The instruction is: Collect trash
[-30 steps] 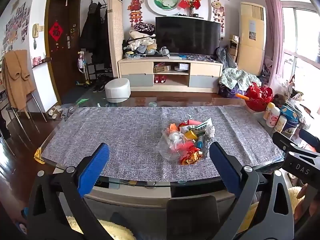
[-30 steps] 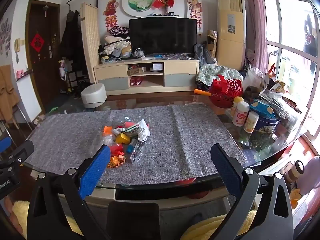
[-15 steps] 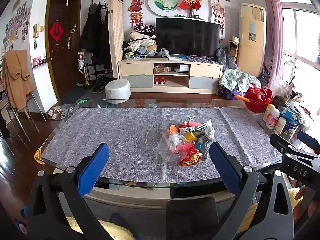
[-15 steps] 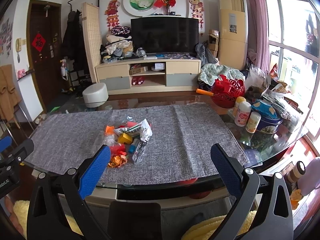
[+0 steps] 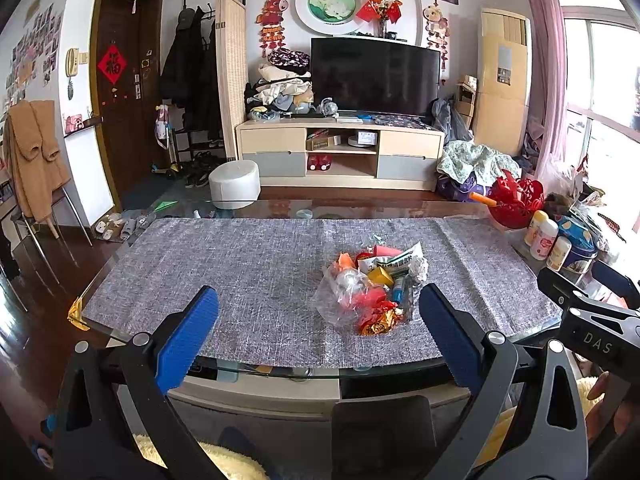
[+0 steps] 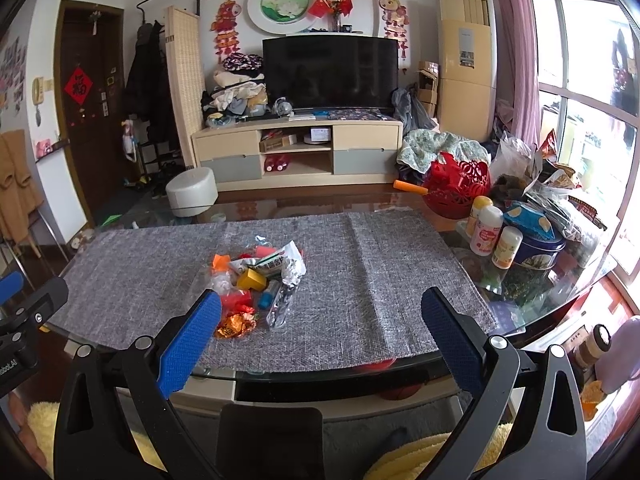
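trash lies in a small pile on the grey cloth on the bench. left tool and right tool are both wide open and empty. the pile sits just ahead, between them, near both.

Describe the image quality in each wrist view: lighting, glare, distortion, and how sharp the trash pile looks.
Left wrist view: strong fisheye bending, dark corners; window at right blown out white; trash pile sharp on the grey mat, evenly daylit. Right wrist view: same barrel distortion; window overexposed; glass table edge shows reflections; pile in focus; both grippers' frames crisp.
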Action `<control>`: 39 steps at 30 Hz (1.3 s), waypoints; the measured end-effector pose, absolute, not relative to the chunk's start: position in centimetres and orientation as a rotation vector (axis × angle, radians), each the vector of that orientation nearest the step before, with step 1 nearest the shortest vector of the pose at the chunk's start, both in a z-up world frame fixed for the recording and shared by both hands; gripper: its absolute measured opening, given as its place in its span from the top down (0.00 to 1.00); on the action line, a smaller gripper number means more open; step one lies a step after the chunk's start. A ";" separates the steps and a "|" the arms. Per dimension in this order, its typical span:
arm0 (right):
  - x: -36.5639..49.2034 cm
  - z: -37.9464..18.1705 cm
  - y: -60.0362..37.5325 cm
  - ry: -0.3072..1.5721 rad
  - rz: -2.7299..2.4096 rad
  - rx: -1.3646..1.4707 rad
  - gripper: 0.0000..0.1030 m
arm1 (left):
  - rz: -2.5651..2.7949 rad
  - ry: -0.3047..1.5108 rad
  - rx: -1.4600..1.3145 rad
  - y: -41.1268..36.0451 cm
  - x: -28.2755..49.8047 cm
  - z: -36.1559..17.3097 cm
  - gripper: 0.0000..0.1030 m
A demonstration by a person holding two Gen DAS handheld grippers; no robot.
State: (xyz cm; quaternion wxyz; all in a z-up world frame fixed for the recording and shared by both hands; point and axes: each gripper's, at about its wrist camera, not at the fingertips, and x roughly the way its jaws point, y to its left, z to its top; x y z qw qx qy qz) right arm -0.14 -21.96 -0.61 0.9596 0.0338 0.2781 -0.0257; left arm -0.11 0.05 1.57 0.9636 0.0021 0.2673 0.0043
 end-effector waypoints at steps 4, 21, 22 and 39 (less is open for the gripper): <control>0.0 -0.7 -21.9 0.568 -0.051 0.067 0.03 | 0.008 0.541 0.004 0.1 -0.2 1.5 0.08; 0.0 -0.7 -21.8 0.567 -0.052 0.067 0.03 | 0.008 0.541 0.002 0.1 -0.1 1.9 0.08; 0.0 -0.7 -21.8 0.567 -0.053 0.066 0.03 | 0.008 0.541 0.002 0.1 -0.1 2.0 0.08; 1.0 -2.1 -22.3 0.579 -0.045 0.081 0.03 | 0.017 0.583 0.005 0.6 1.2 0.7 0.08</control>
